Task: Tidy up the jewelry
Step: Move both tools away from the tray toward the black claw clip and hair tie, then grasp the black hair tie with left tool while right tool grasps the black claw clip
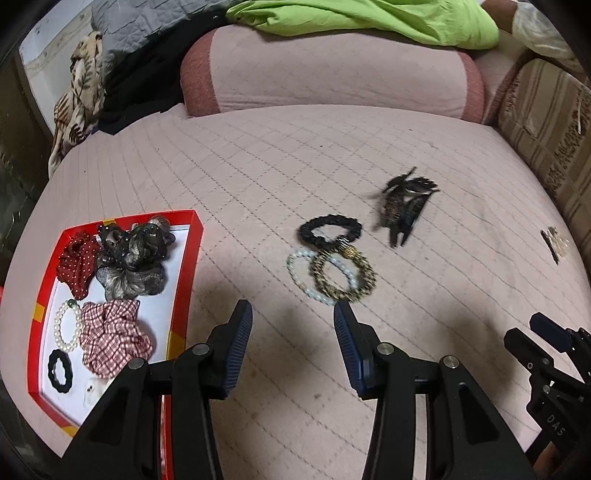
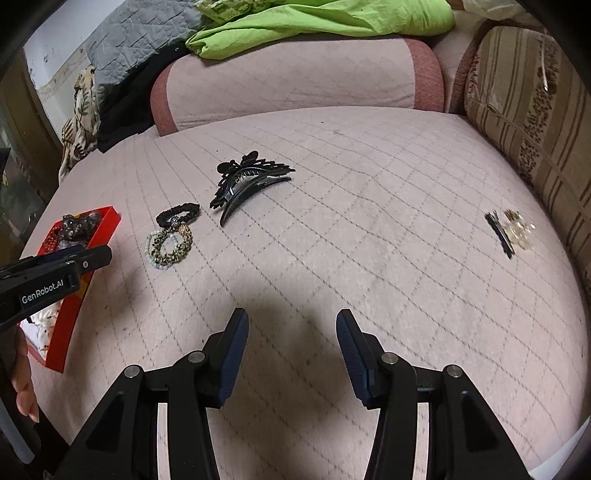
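Note:
A red box [image 1: 184, 280] at the left holds several scrunchies, a pearl bracelet [image 1: 68, 325] and a small black hair tie [image 1: 60, 370]. On the pink quilt lie a black scrunchie [image 1: 328, 229], a pale bead bracelet [image 1: 299, 277] and a gold-black bracelet [image 1: 345, 277], overlapping. A black claw hair clip [image 1: 402, 206] lies beyond them. A black hairpin with a clear ornament [image 2: 511, 230] lies far right. My left gripper [image 1: 293, 314] is open and empty, just short of the bracelets. My right gripper [image 2: 291, 321] is open and empty over bare quilt.
A pink bolster [image 1: 332, 74] lies across the back with green cloth [image 1: 369, 18] on it. A striped cushion [image 2: 528, 110] stands at the right. Grey and patterned fabrics [image 1: 85, 85] pile at the back left. The red box also shows in the right wrist view [image 2: 74, 295].

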Demonstrator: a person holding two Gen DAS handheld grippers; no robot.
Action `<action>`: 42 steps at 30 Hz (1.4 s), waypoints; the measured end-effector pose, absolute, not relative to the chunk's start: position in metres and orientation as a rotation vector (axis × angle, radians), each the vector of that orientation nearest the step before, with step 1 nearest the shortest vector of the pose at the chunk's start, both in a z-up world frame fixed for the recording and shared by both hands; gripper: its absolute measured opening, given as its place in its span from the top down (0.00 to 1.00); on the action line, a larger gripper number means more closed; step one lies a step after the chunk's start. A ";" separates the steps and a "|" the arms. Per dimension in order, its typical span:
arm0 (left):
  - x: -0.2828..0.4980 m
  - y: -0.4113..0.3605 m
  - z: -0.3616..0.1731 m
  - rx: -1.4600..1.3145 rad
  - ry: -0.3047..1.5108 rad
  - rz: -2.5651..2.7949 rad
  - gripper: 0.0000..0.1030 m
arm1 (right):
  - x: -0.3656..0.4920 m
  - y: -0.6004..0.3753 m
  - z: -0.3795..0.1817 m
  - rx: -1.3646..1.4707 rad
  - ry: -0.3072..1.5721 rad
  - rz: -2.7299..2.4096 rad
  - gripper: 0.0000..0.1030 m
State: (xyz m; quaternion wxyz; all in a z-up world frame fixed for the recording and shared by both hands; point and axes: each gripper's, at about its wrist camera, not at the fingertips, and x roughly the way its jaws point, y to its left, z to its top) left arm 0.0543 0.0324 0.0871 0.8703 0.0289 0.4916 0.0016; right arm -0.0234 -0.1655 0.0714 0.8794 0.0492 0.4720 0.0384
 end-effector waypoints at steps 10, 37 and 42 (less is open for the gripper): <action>0.080 0.040 0.067 0.051 1.047 -0.002 0.57 | 0.014 -0.148 0.066 0.070 0.986 0.105 0.48; 0.104 0.037 0.052 -0.006 1.060 -0.110 0.57 | 0.079 -0.162 0.052 0.243 1.001 0.223 0.48; 0.131 0.049 0.058 -0.098 1.061 -0.107 0.57 | 0.077 -0.142 0.044 0.292 1.013 0.340 0.48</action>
